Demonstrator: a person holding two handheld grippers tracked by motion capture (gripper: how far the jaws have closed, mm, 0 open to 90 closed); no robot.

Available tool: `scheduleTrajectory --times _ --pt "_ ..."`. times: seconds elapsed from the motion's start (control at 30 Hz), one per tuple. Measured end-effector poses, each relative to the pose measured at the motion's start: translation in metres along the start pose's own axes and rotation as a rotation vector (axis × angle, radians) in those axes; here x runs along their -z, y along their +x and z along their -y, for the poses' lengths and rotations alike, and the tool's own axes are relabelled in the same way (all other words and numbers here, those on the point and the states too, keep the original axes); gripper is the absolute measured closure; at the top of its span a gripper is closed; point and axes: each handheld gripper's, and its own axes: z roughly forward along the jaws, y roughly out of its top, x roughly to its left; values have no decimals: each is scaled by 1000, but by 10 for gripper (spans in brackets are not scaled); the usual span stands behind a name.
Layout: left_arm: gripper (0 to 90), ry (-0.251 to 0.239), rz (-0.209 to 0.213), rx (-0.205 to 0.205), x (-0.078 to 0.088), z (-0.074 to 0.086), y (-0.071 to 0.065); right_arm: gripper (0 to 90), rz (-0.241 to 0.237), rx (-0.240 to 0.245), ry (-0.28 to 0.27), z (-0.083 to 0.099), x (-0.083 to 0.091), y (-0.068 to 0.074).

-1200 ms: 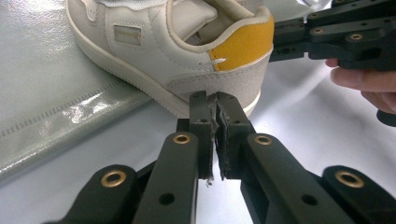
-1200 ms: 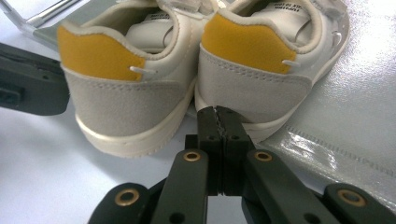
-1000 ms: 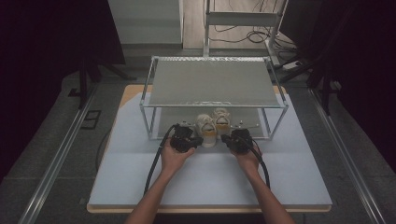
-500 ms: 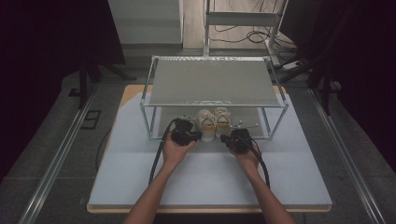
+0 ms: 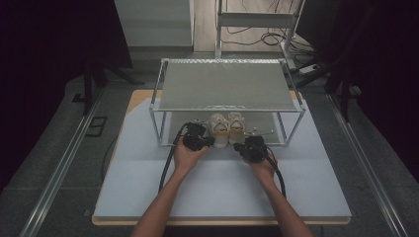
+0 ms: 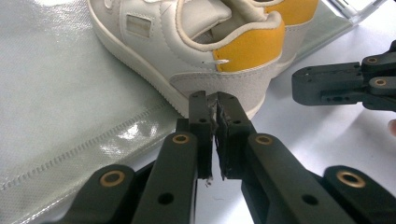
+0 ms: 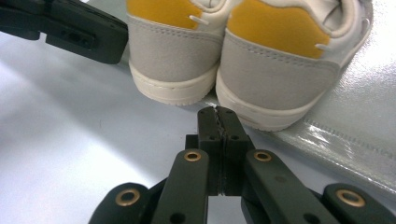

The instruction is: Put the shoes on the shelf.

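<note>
A pair of cream leather sneakers with yellow heel tabs (image 5: 227,129) is set under the metal rack (image 5: 227,91); the left tool (image 6: 212,100) and right tool (image 7: 217,112) are held clenched, empty, just near the heels.

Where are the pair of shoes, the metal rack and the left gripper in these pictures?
pair of shoes (image 7: 280,74), right gripper view, grey heel of one shoe.
metal rack (image 5: 225,91), high view, its top shelf.
left gripper (image 6: 214,105), left gripper view, tips of its shut jaws.
</note>
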Motion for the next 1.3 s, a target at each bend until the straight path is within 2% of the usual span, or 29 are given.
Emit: scheduleTrajectory --times 0.27,0.43,0.53,0.63,0.67,0.77,0.83,0.9,0.93,1.03,1.13,1.2,1.23,1.3 --pt "846 -2 0 20 -3 -1 4 888 2 -6 10 2 -2 -2" --pt "843 6 -28 12 -4 -4 5 888 -4 -2 9 2 -2 -1" --pt "843 9 -36 21 -5 -6 6 888 -7 0 14 2 -2 1" --pt "845 17 -46 64 -6 -8 7 889 -8 2 12 2 -2 1" --pt "846 15 -43 118 -8 -8 7 888 -6 4 9 1 -2 1" --pt "849 10 -44 108 -9 -9 11 889 4 2 2 0 -1 0" --pt "854 10 -48 113 -9 -9 9 889 11 3 -4 -1 -1 -1" --pt "856 9 -34 130 -10 -8 8 889 25 1 -12 -4 0 -3" --pt "856 9 -35 127 -10 -8 9 889 39 -1 -27 -6 1 -5" --pt "858 12 -38 117 -9 -9 9 890 51 -1 -25 -9 1 -7" --pt "859 12 -33 118 -10 -9 9 891 40 -2 -24 -14 -1 -8" --pt "864 14 -36 115 -11 -9 8 891 62 31 -31 -17 -2 -4" --pt "864 13 -34 154 -11 -8 5 891 73 38 -34 -18 -3 -4" --pt "867 12 -33 158 -11 -9 4 891 82 41 -34 -18 -4 -4"
